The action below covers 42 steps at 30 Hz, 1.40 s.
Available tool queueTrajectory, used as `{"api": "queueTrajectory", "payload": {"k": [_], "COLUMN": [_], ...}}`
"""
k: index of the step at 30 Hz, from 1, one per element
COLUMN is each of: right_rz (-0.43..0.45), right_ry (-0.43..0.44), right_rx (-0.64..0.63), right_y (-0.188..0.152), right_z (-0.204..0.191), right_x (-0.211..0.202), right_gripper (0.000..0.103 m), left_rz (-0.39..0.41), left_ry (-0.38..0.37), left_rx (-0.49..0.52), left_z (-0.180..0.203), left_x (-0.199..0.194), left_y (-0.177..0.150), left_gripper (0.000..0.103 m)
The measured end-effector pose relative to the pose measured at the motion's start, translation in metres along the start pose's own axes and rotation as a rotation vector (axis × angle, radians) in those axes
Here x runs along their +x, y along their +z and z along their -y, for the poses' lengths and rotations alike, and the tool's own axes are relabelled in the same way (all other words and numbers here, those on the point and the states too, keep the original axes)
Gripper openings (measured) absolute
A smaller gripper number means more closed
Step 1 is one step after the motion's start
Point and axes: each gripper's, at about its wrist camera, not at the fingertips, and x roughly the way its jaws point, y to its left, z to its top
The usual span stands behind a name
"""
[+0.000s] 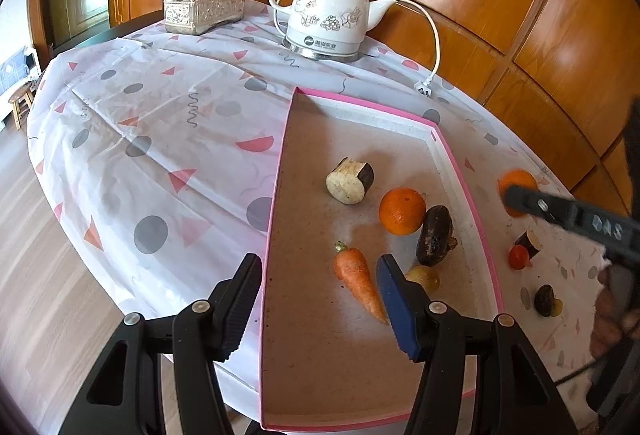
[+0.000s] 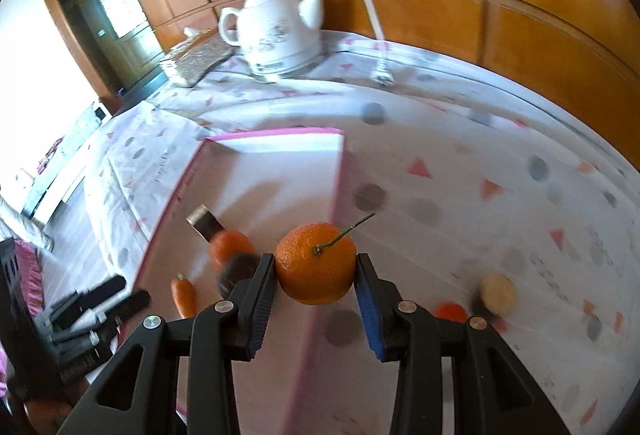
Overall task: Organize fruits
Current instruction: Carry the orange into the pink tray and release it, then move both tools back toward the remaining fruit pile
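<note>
Carrying a stemmed orange (image 2: 316, 262) clamped between both pads, our right gripper (image 2: 316, 299) hangs just above the right rim of the pink tray (image 2: 280, 131), so the drop spot lies to its left, beside the orange (image 1: 402, 210) already inside. Our left gripper (image 1: 316, 299) waits parted and empty over the tray's near left edge, next to the carrot (image 1: 358, 277).

The desk (image 1: 160, 155), under a patterned cloth, carries a pink-rimmed tray (image 1: 464, 171); behind the tray stand a white kettle (image 1: 328, 15) and a tissue box (image 1: 204, 9).
</note>
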Motion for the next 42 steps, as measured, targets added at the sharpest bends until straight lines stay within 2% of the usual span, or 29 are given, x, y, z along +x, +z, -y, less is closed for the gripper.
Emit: {"api": "queueTrajectory", "payload": {"k": [8,13,16,17,19,20,29,42], "right_rz": [-0.05,-0.096,-0.091,-0.092,-0.09,-0.082,-0.018,0.034], "right_ry": [-0.001,0.003,0.009,0.012,0.015,0.02,0.012,-0.143], "right_rx": [-0.027,-0.03,-0.019,-0.012,-0.004,0.002,-0.008,0.009], "right_y": [0.017,0.014,0.011,0.01,0.008,0.007,-0.011,-0.051], "right_z": [-0.024,-0.028,-0.028,-0.027,-0.027,-0.027,-0.028,0.001], "right_x": [0.045,0.064,0.063,0.062,0.058,0.053,0.015,-0.031], "right_gripper": [0.04,0.041,0.045,0.048,0.062,0.063,0.063,0.063], "left_rz": [-0.008,-0.017,-0.021,-0.02,-0.018,-0.018,-0.006,0.009], "left_ry": [0.0,0.001,0.002,0.002,0.0,-0.001,-0.011,-0.031], "left_rx": [0.003,0.0,-0.001,0.0,0.003,0.005,0.026,0.075], "left_z": [-0.003,-0.004,-0.005,-0.004,-0.004,-0.003,0.006,0.023], "left_x": [0.003,0.006,0.007,0.007,0.006,0.006,0.0,-0.007], "left_y": [-0.001,-0.001,-0.002,-0.002,-0.002,-0.002,-0.004,-0.005], "left_gripper": [0.06,0.06,0.06,0.06,0.06,0.06,0.06,0.06]}}
